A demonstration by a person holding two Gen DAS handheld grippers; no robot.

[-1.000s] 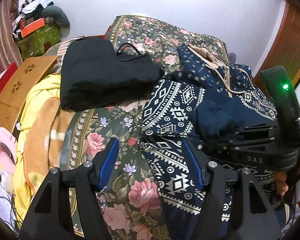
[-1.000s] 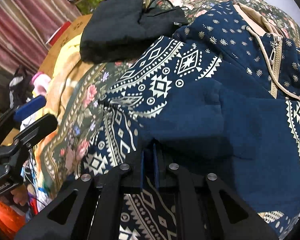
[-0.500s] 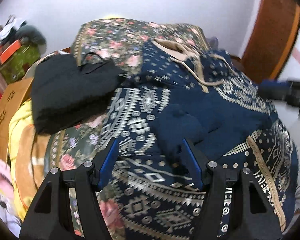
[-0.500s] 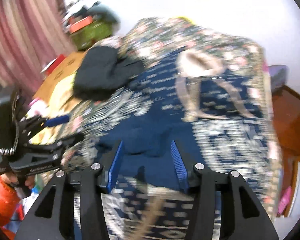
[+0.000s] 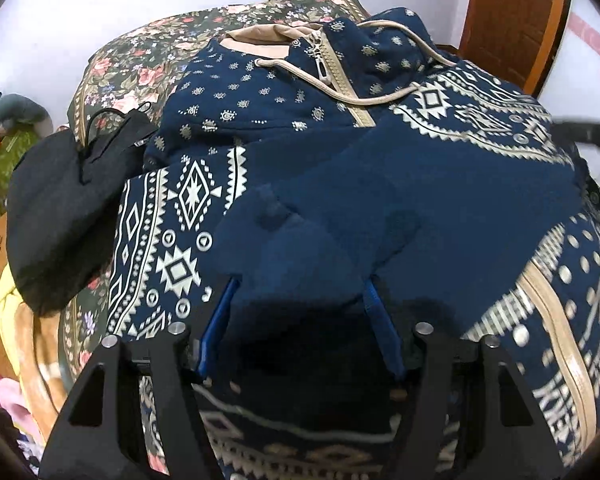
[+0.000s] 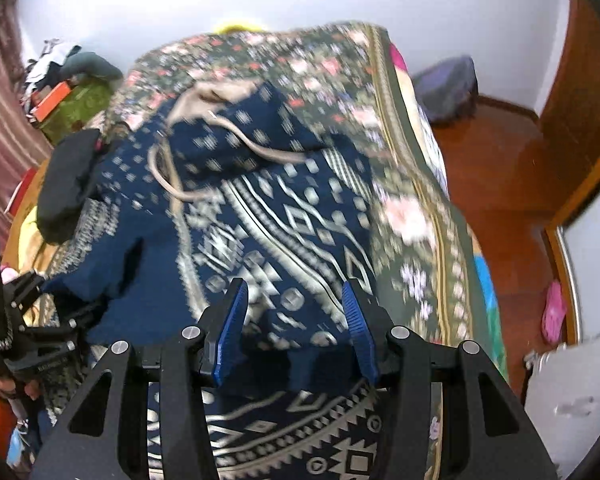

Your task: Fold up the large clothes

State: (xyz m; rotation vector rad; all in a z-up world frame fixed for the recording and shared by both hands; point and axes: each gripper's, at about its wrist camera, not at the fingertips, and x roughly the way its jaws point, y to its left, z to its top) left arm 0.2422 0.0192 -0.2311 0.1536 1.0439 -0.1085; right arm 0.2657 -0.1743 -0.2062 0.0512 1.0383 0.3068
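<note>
Left gripper, jaws just narrowing round the navy hoodie's folded-in sleeve cuff, sits nearer; right gripper open above the hem; hoodie's long axis runs away toward the hood.

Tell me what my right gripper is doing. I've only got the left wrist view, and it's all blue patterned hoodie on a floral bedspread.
Observer: The right gripper has just been opening its jaws. They stand apart over the hoodie, with fabric between them but not pinched.
Operator: Which part is under it?
Observer: The patterned body, near its edge on the picture's right, with the floral bedspread bare beside it.
Operator: Anything past the bed on that side?
Observer: Wooden floor, with a small pink thing on it, maybe a slipper.
</note>
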